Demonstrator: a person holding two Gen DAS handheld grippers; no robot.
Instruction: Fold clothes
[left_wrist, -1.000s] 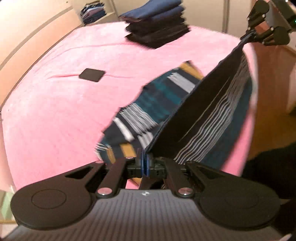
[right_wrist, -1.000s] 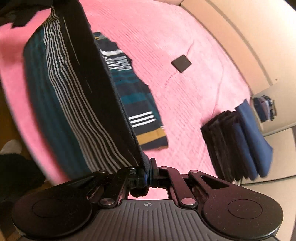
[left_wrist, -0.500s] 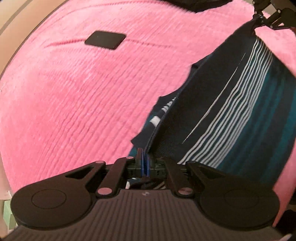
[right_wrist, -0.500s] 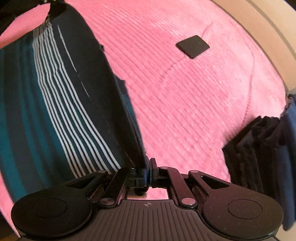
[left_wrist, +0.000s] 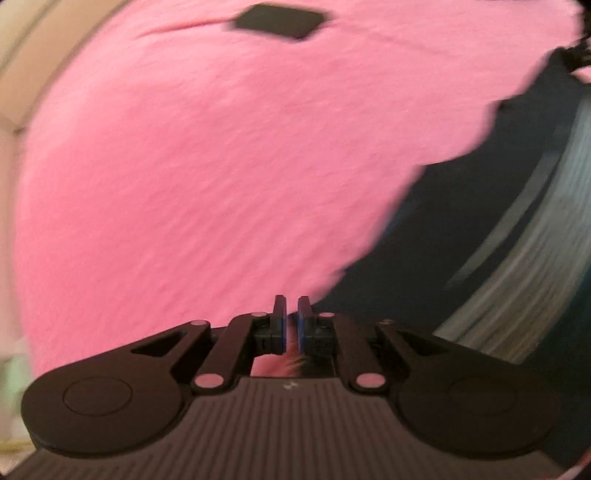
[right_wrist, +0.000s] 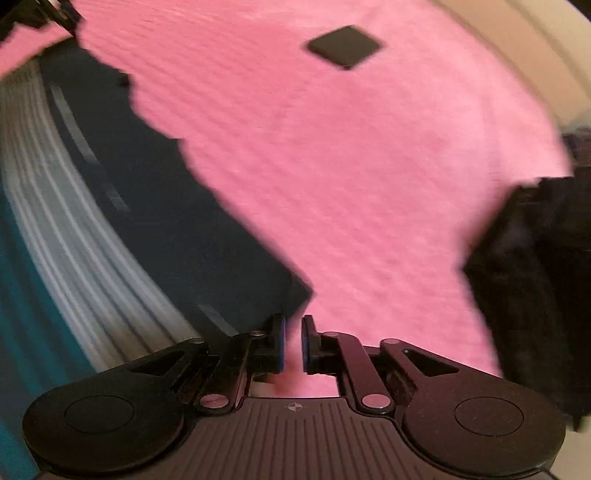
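Both grippers — left gripper (left_wrist: 291, 320), right gripper (right_wrist: 292, 341) — having released the striped shirt (right_wrist: 92, 221), jaws slightly parted, empty — the fold is risking springing open.

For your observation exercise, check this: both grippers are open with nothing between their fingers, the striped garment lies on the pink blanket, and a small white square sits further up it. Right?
Not quite: the square is black, as the right wrist view shows. The left gripper and right gripper are open and empty, and the striped garment lies on the pink blanket.

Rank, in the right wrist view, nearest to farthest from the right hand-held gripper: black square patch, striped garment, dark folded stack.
From the right hand-held gripper:
1. Striped garment, lying just left.
2. Dark folded stack, off right.
3. Black square patch, far ahead.
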